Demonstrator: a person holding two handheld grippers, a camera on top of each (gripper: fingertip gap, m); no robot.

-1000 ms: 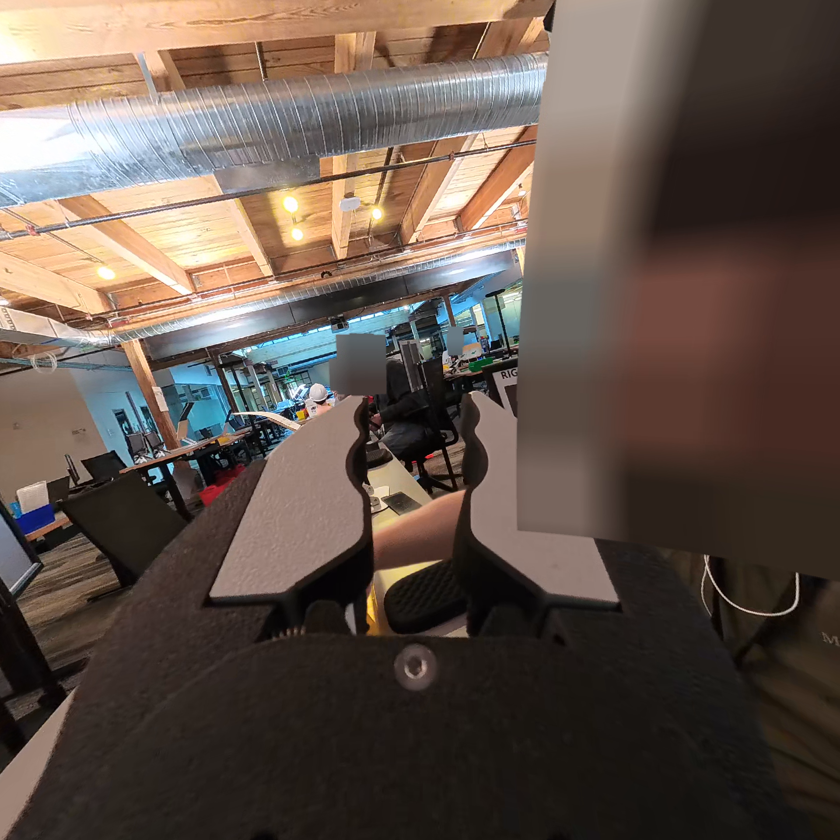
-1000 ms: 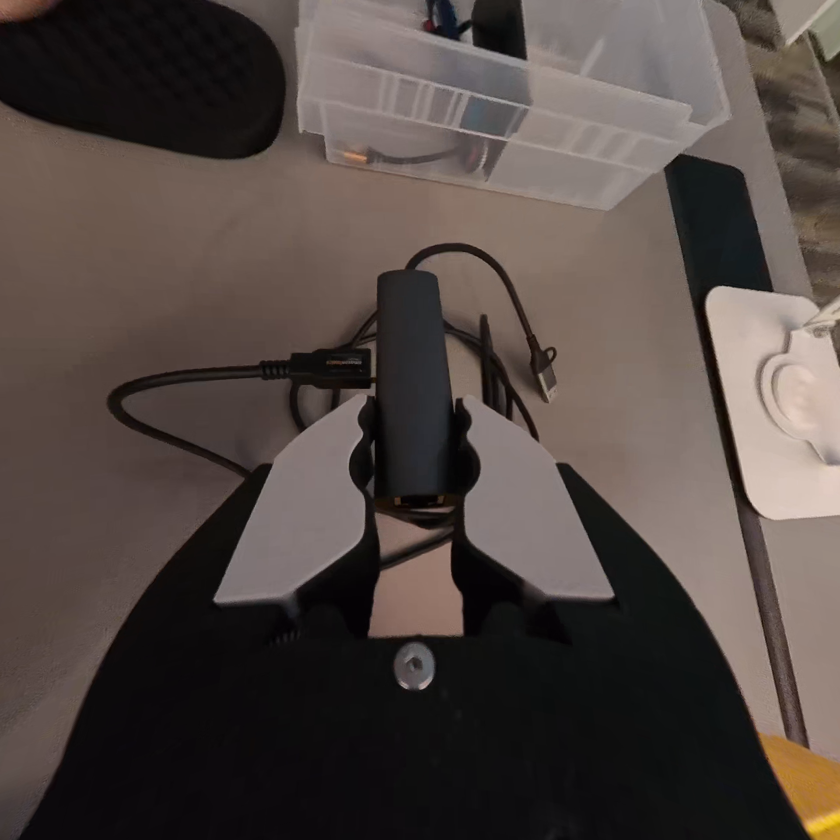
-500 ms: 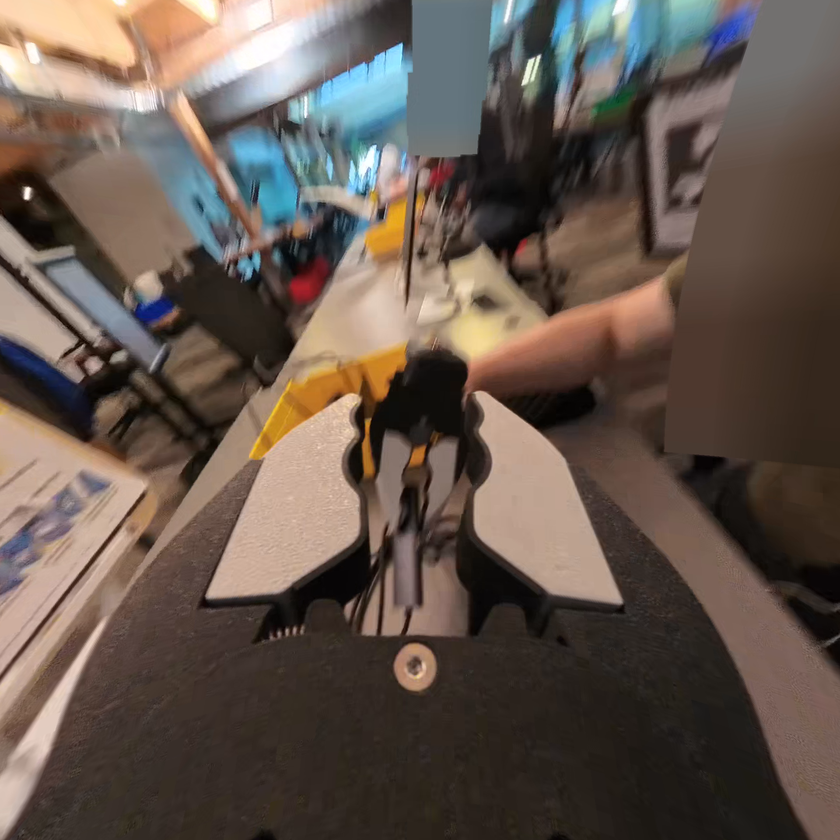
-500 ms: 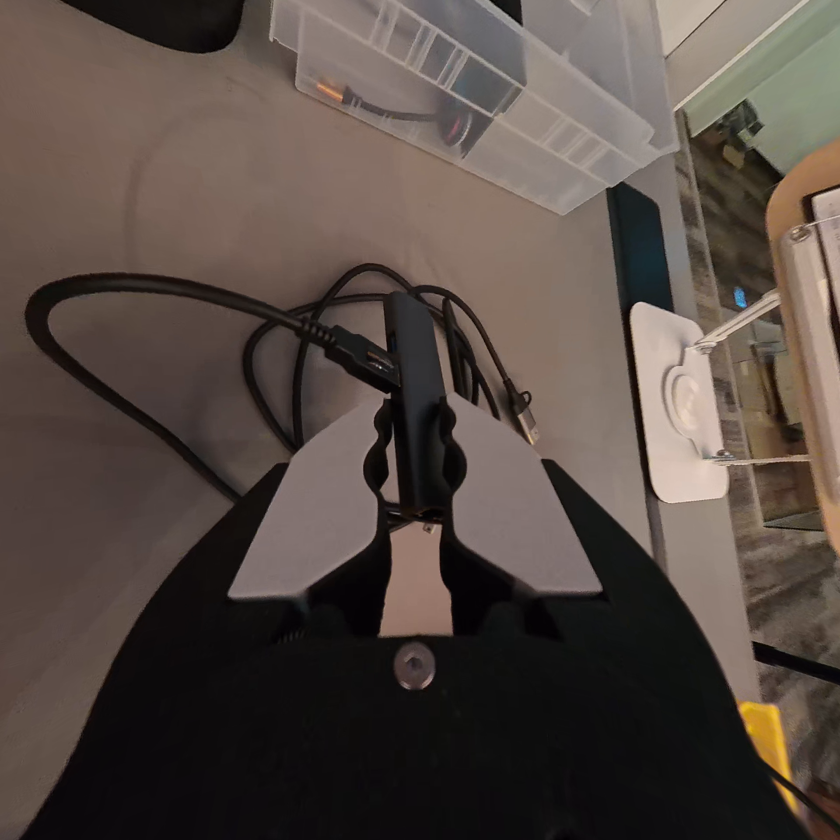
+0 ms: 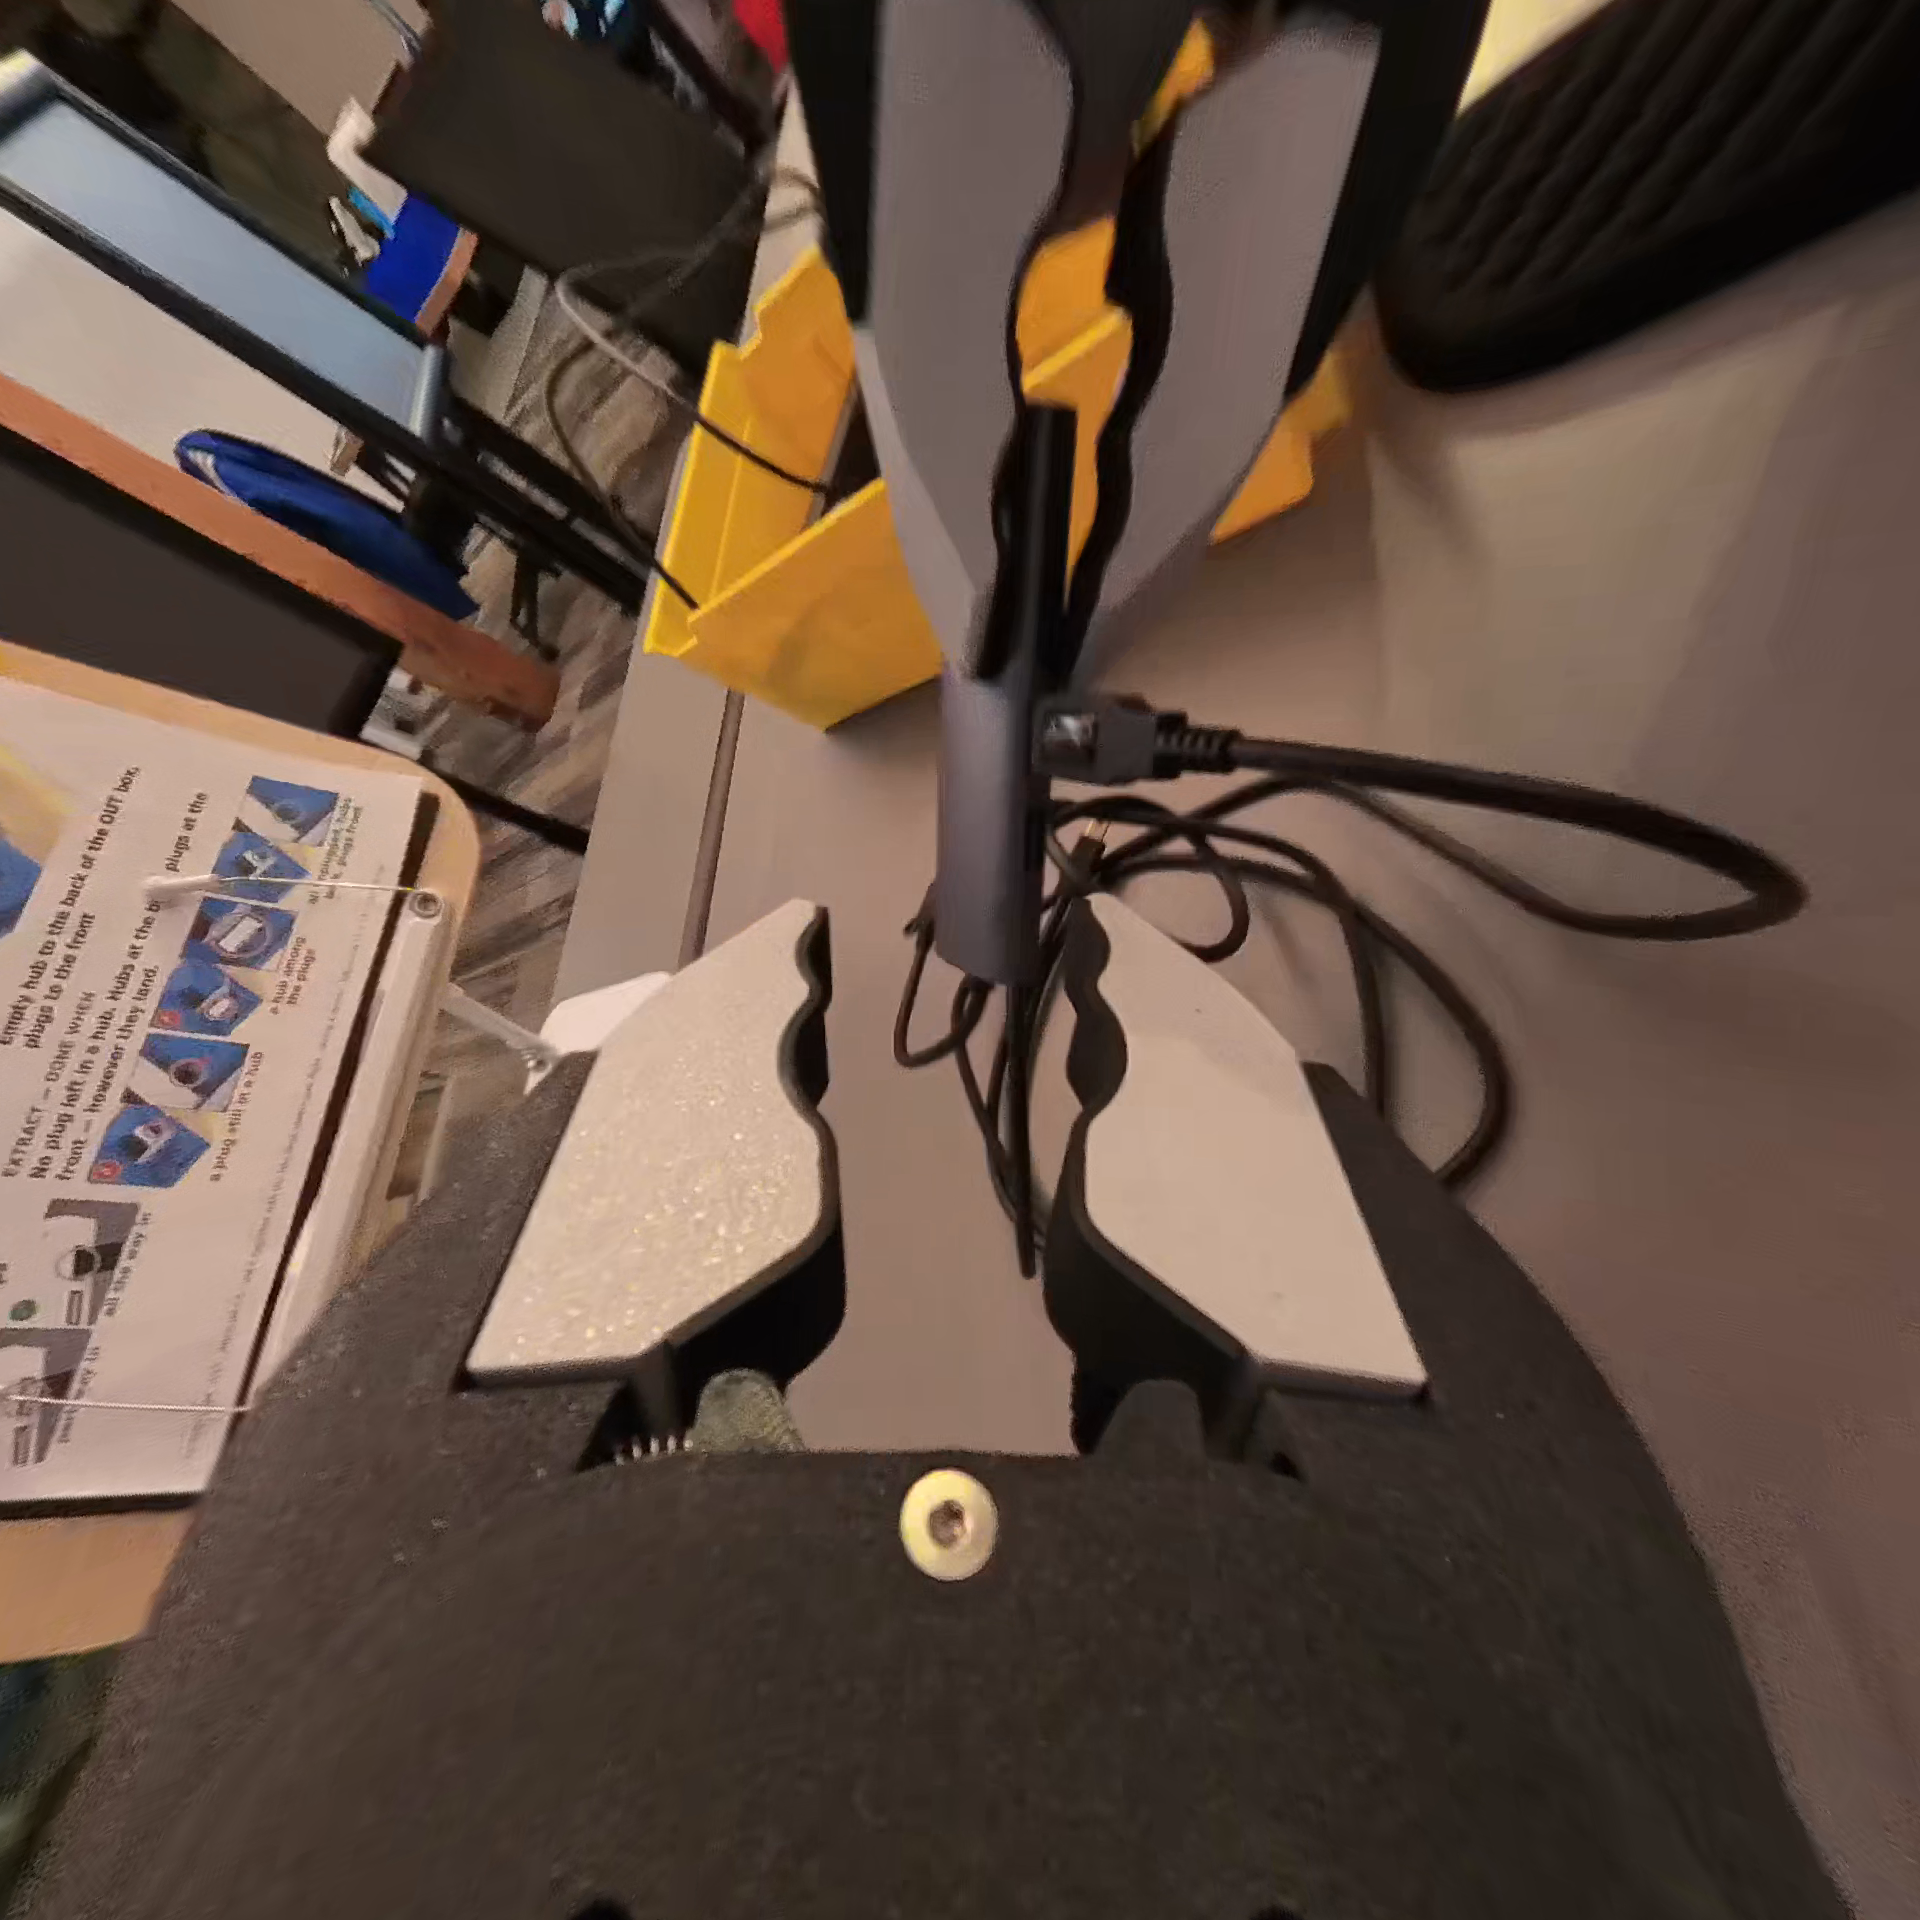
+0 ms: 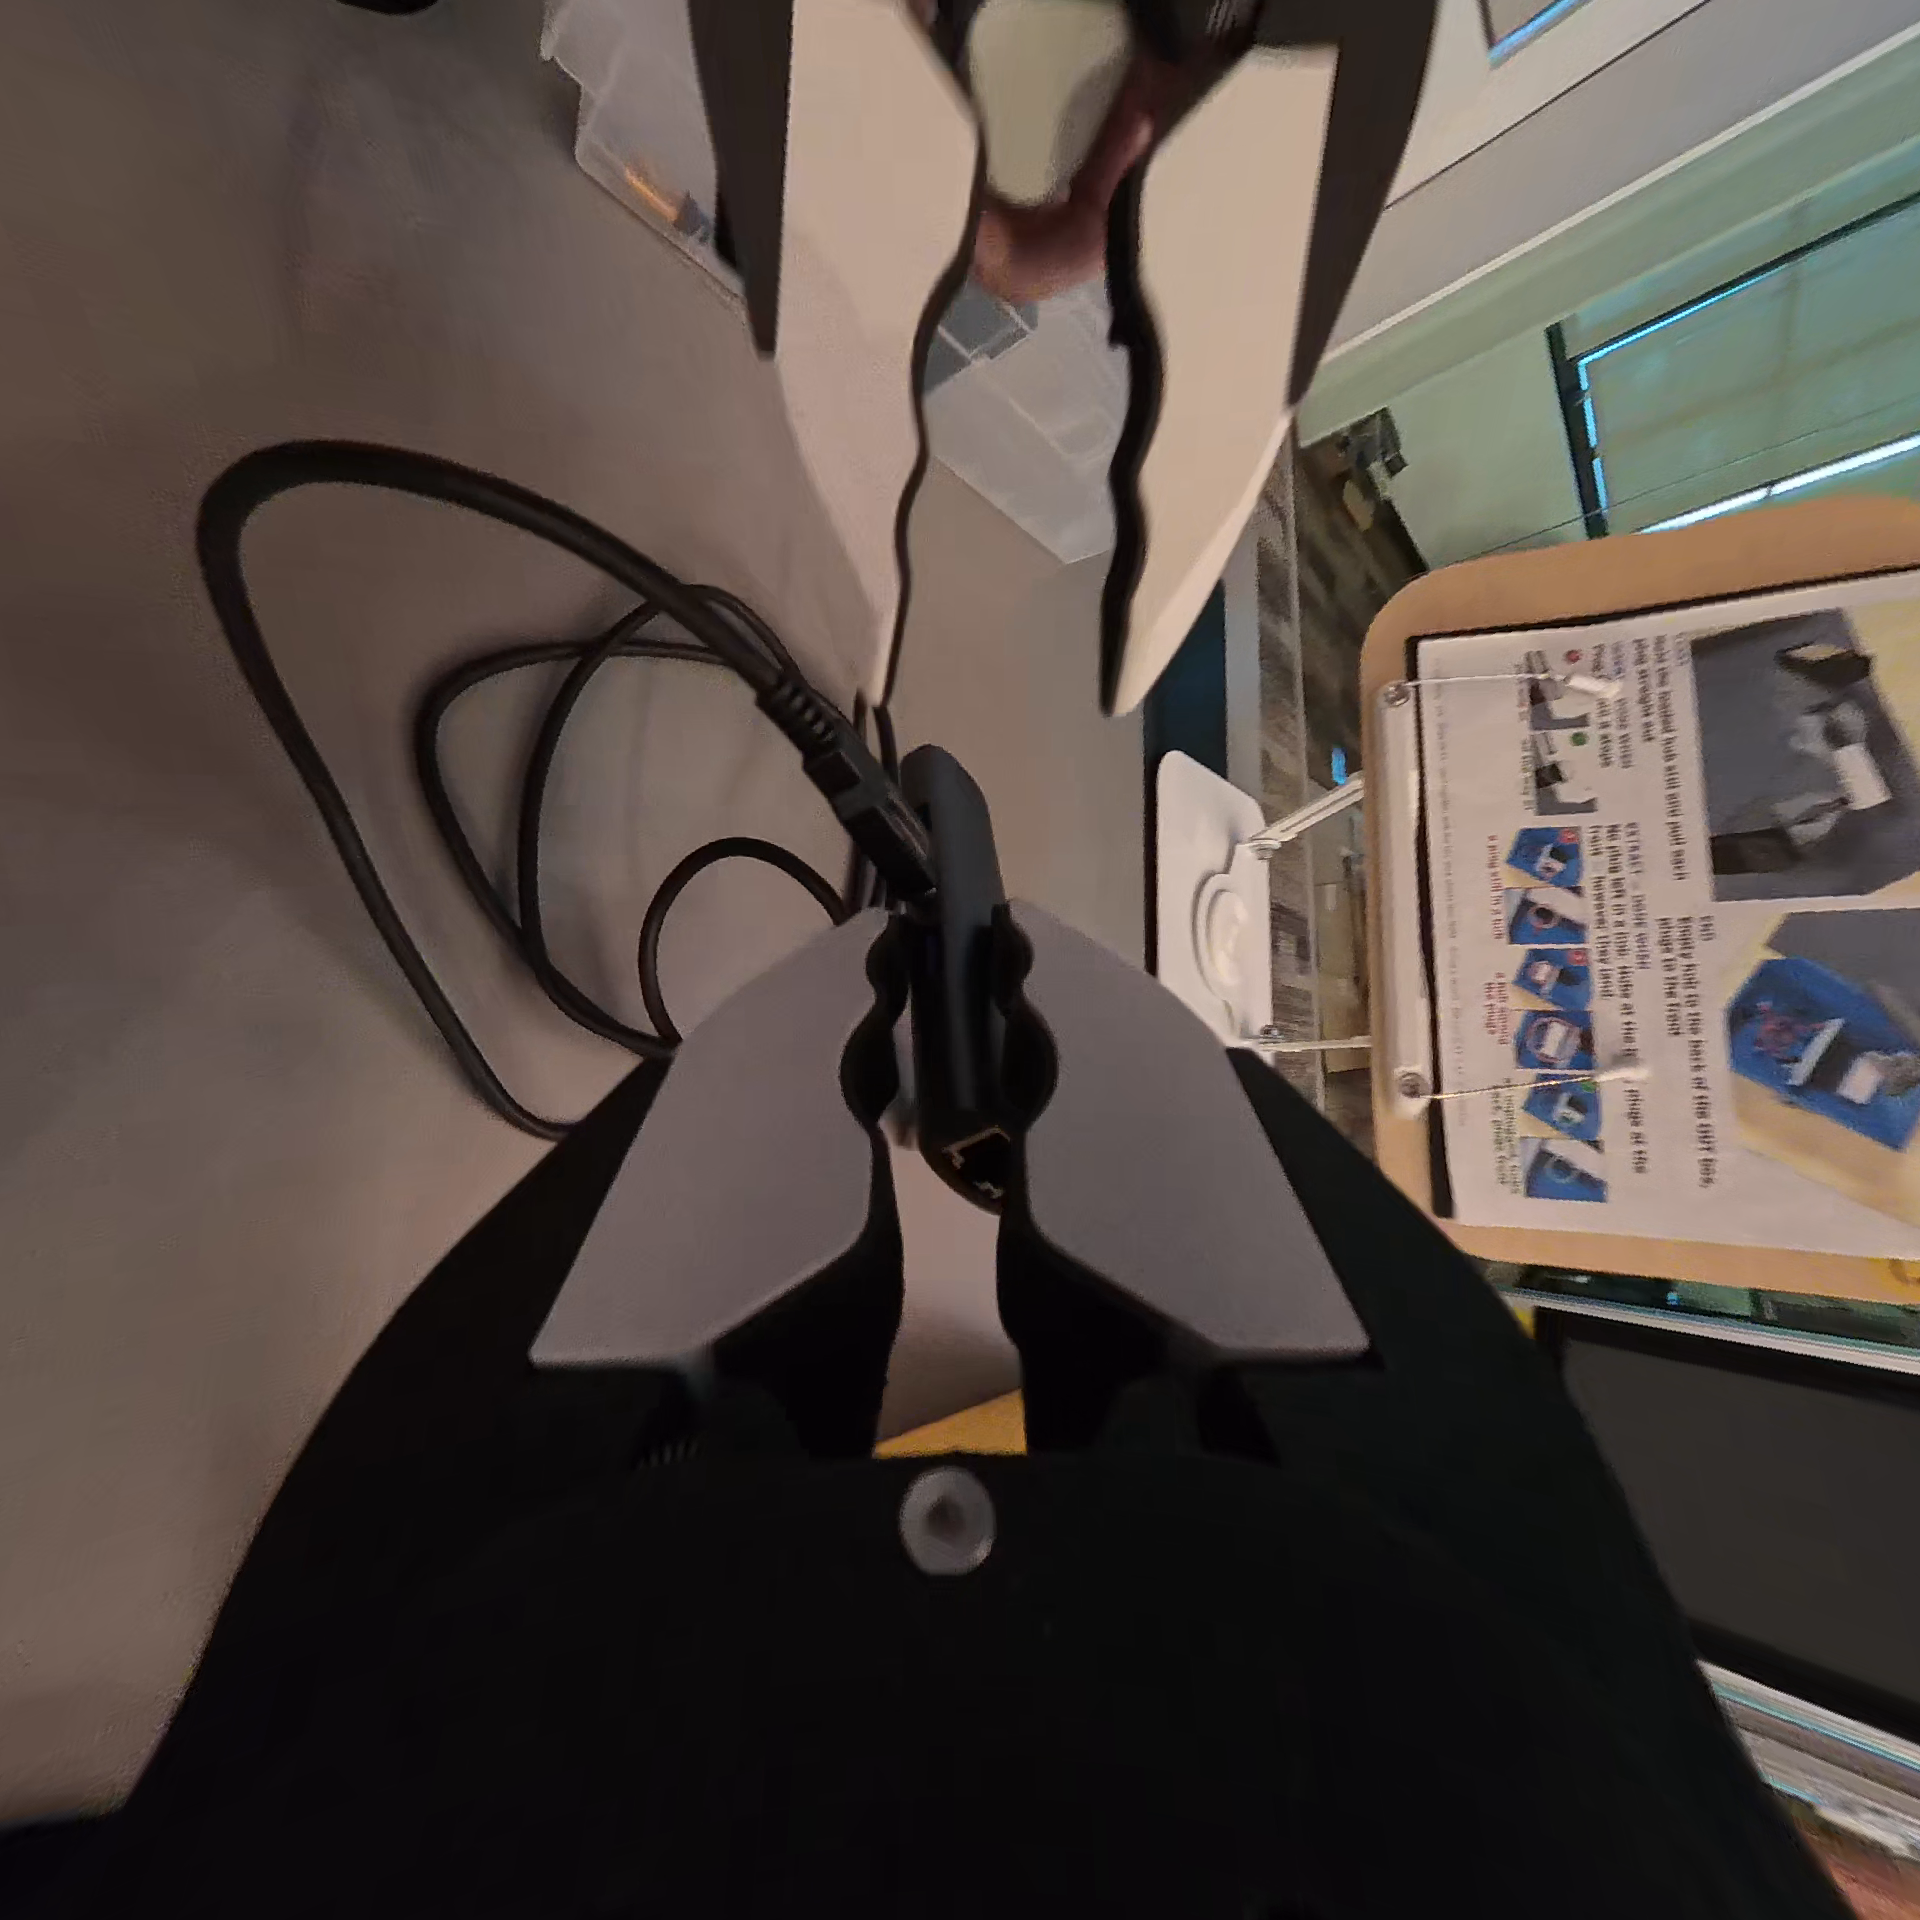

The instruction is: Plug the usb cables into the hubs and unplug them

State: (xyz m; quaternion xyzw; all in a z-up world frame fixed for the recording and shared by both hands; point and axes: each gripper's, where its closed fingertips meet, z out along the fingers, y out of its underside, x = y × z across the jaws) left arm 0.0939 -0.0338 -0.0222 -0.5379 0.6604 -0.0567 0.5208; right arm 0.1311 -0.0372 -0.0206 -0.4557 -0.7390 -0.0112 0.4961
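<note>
Right claw [image 6: 951, 1023]: clenched on the dark slim hub [image 6: 961, 935], gripping it near the end that faces the camera; that end pokes back past the fingers and shows a squarish port. From the left wrist view this claw [image 5: 1023, 582] reaches in from the far side, tips pointing toward the camera.
Hub: held above the grey tabletop [image 6: 260, 260] along the line of the right claw's fingers, its far rounded end free. In the left wrist view the hub [image 5: 982, 831] hangs between the two claws, its near end just ahead of the left fingertips.
USB cable [image 6: 416, 582]: thick and black, its plug [image 6: 868, 795] seated in the hub's side; the cord runs off in a wide loop lying on the tabletop. In the left wrist view the plug [image 5: 1107, 743] sticks out to the right of the hub.
Thin cables [image 5: 1195, 935]: a loose black tangle on the tabletop under and beside the hub.
Left claw [image 5: 951, 1039]: released, jaws wide apart with nothing between them, aimed low over the tabletop toward the hub's near end, not touching it. In the right wrist view it [image 6: 997, 665] comes in from the top, blurred, tips near the hub's far end.
Instruction sheet [image 6: 1662, 914]: printed page on a tan board beside the tabletop.
Yellow bins [image 5: 821, 592]: at the tabletop's far edge, behind the right claw.
Clear plastic organiser [image 6: 1008, 436]: farther back on the tabletop, partly hidden by the left claw.
</note>
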